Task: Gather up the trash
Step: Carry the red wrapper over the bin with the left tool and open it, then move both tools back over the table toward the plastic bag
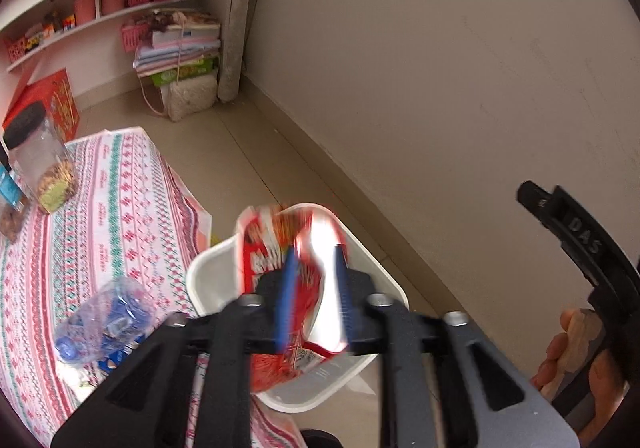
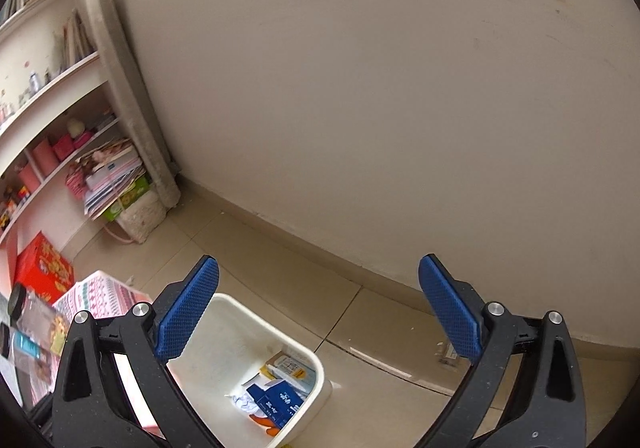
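My left gripper is shut on a red and white snack wrapper and holds it over the white bin beside the table. A crushed plastic bottle with a blue label lies on the patterned tablecloth left of the bin. In the right wrist view the white bin stands on the floor with a blue carton, crumpled paper and a small box inside. My right gripper is open and empty, above the bin.
A jar with a black lid and snack packets stand on the table's far left. A red box, a stack of books and pink shelves are at the back. A beige wall runs along the right.
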{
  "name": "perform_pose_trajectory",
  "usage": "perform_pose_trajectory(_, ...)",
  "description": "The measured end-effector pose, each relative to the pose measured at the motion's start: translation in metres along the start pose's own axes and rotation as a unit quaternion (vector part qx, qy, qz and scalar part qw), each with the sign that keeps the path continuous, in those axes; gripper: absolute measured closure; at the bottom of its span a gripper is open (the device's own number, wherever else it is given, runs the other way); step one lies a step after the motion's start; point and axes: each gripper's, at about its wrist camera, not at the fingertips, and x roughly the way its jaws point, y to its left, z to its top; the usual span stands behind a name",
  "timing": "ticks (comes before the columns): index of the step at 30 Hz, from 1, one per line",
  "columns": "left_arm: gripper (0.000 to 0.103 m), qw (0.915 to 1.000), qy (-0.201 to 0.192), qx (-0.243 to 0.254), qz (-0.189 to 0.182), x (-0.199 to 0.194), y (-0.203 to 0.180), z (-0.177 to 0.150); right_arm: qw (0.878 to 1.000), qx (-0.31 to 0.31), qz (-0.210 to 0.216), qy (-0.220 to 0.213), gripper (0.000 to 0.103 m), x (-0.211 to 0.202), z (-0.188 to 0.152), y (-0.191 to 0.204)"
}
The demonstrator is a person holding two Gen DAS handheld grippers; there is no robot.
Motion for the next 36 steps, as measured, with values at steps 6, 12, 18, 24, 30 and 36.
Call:
perform_pose_trajectory(6,0.062,0.9999,0.001,0.002,0.01,0.0,0.001,-0.005,1.0,0.0,-0.001,-0.002,0.007,-0.002,-0.002,-0.001)
perform_pose_trajectory(12,0.052,0.998,-0.016,0.021,0.058,-0.009,0.009,-0.011,0.999,-0.034,0.009,-0.005,0.007,-0.009,-0.011,0.02)
perform_pose_trajectory(18,0.028,0.9917,-0.041,0.033,0.117,-0.026,0.033,-0.02,0.997,-0.076,0.03,-0.001,0.007,-0.015,-0.023,0.049)
perform_pose_trajectory(24,0.02,0.9872,-0.031,0.021,0.155,-0.033,0.072,-0.03,0.992,-0.116,0.053,0.011,0.007,-0.018,-0.038,0.08)
perform_pose_trajectory(30,0.02,0.9836,-0.007,0.009,0.18,-0.036,0.11,-0.04,0.984,-0.163,0.068,0.023,0.007,-0.019,-0.057,0.117)
perform_pose_trajectory(36,0.019,0.9806,0.029,0.026,0.192,-0.031,0.138,-0.044,0.979,-0.185,0.079,0.036,0.007,-0.02,-0.07,0.14)
